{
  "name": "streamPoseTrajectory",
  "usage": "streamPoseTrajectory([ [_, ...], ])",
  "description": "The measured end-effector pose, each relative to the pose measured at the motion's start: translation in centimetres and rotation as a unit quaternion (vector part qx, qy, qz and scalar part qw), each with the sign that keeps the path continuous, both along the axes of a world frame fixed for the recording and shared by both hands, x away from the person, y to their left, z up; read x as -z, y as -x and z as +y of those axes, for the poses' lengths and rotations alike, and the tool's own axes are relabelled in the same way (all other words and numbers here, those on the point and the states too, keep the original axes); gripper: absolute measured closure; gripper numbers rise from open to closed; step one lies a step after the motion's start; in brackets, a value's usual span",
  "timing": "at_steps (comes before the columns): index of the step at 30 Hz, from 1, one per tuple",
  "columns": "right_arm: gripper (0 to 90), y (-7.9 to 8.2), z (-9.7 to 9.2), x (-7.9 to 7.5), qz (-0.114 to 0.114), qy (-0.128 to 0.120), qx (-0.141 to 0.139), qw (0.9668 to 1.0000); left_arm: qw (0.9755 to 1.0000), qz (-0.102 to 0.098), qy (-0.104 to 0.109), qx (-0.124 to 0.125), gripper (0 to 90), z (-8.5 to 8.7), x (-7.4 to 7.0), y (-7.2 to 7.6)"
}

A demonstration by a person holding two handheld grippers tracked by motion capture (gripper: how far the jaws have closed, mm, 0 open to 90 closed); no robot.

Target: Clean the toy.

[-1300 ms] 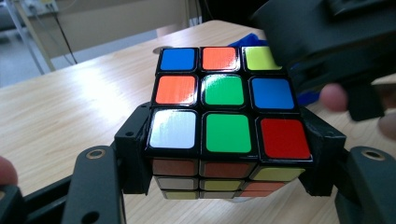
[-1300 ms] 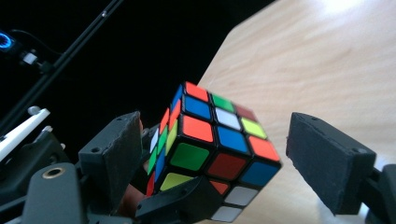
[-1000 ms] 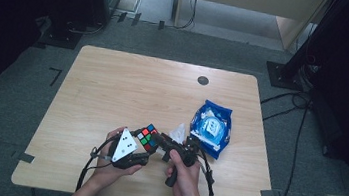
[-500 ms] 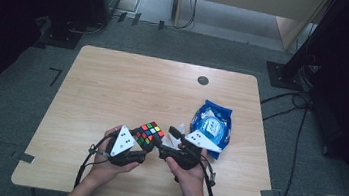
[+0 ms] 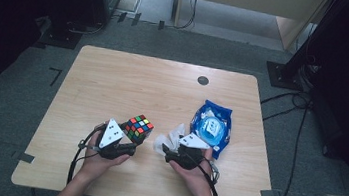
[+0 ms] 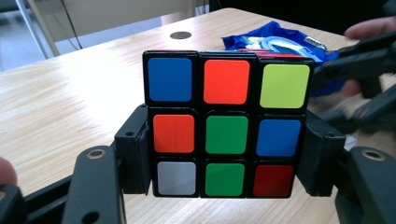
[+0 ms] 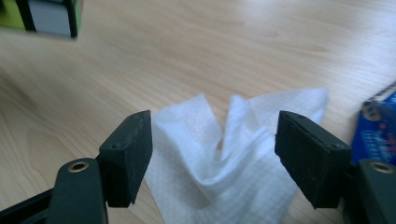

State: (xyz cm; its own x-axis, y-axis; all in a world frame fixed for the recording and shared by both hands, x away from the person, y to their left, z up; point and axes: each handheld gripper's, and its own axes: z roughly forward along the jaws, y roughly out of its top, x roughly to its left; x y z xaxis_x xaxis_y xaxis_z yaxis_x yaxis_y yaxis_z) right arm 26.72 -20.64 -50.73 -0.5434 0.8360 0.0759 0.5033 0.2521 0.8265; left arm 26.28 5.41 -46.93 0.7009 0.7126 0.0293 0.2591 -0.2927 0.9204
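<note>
Lab or studio; bare wooden table [image 5: 129, 80], stand bases [image 5: 286, 75], floor cables [image 5: 283, 99].

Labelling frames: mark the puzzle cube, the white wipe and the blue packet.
puzzle cube [image 6: 226, 134], left gripper view, centre green square.
white wipe [image 7: 224, 163], right gripper view, crumpled middle.
blue packet [image 5: 212, 125], high view, top face.

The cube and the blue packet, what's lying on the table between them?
A crumpled white wipe lies between the cube and the blue packet, just ahead of the right gripper; the high view shows it.
</note>
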Motion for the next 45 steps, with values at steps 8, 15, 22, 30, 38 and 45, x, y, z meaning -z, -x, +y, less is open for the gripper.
streamPoseTrajectory([
  [8,48.6,-0.5,0.5,1.4,0.028,0.048,0.003,0.9984,0.9999,0.001,-0.001,0.011,34.2,-0.4,0.1,0.2],
  [15,77.7,-0.4,-0.2,1.4,0.018,0.060,0.010,0.9980,0.9999,0.003,-0.002,0.013,34.2,-0.5,0.1,0.3],
  [22,85.2,0.9,-0.6,-1.8,-0.042,-0.008,0.002,0.9991,0.9996,0.005,-0.009,0.024,34.2,-1.2,0.5,0.5],
  [30,85.2,3.7,0.8,-7.3,-0.118,-0.118,-0.062,0.9841,0.9986,0.002,-0.020,0.050,34.2,-2.8,0.8,1.3],
  [38,85.0,4.2,2.5,-7.0,-0.112,-0.118,-0.087,0.9828,0.9960,-0.019,-0.024,0.084,34.2,-4.5,0.5,2.8],
  [45,84.5,3.4,1.4,-6.4,-0.115,-0.115,-0.059,0.9850,0.9956,-0.018,-0.015,0.091,34.3,-4.1,0.1,2.8],
])
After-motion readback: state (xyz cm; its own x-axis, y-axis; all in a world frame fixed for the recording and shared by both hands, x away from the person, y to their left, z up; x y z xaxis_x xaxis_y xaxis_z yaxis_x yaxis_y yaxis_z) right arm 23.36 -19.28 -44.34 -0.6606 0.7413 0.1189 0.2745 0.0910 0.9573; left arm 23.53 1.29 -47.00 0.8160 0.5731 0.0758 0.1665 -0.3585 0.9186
